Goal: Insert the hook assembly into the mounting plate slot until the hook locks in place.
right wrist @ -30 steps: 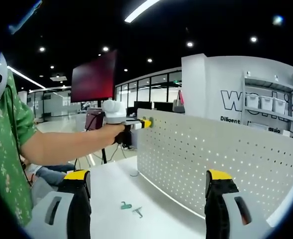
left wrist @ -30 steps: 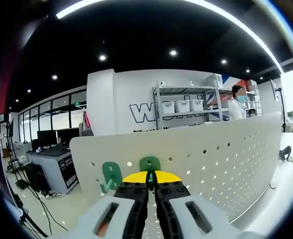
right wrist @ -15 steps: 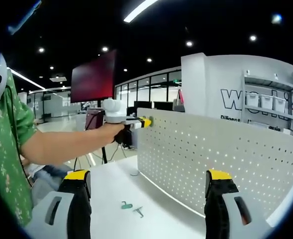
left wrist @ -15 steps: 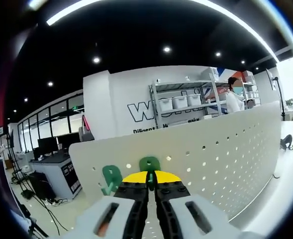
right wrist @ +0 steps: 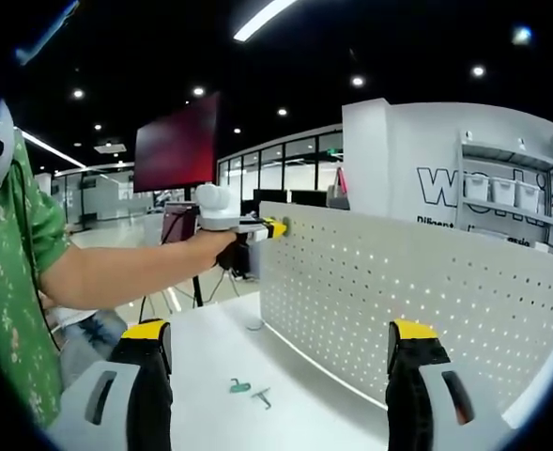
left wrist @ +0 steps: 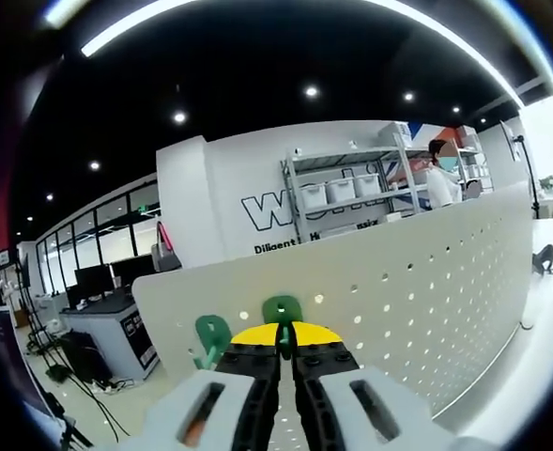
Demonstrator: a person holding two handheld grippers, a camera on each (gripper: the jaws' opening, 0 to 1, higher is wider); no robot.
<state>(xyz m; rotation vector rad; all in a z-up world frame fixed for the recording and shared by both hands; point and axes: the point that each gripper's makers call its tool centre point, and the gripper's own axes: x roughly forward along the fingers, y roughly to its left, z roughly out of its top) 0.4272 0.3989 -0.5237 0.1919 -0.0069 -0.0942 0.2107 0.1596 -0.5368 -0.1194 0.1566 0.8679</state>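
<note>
In the left gripper view my left gripper [left wrist: 285, 329] is shut on a green hook [left wrist: 281, 310], held against the upper edge of the white pegboard mounting plate [left wrist: 417, 291]. A second green hook [left wrist: 210, 338] hangs on the plate just to its left. In the right gripper view my right gripper [right wrist: 276, 362] stands open with nothing between its jaws, facing the pegboard [right wrist: 417, 301]. The left gripper [right wrist: 257, 228], held by a person's arm [right wrist: 126, 272], touches the plate's top left corner. Two loose green hooks [right wrist: 248, 392] lie on the white table [right wrist: 210, 357].
A person in a green patterned shirt [right wrist: 8, 282] stands at the left of the right gripper view. Shelving with white bins [left wrist: 342, 197] and another person [left wrist: 442, 178] are behind the plate. A desk with monitors [left wrist: 107, 301] is at far left.
The left gripper view has tilted slightly, so the pegboard's top edge sits a little lower and steeper. The left gripper stays shut on the hook at the plate. The right gripper is unmoved.
</note>
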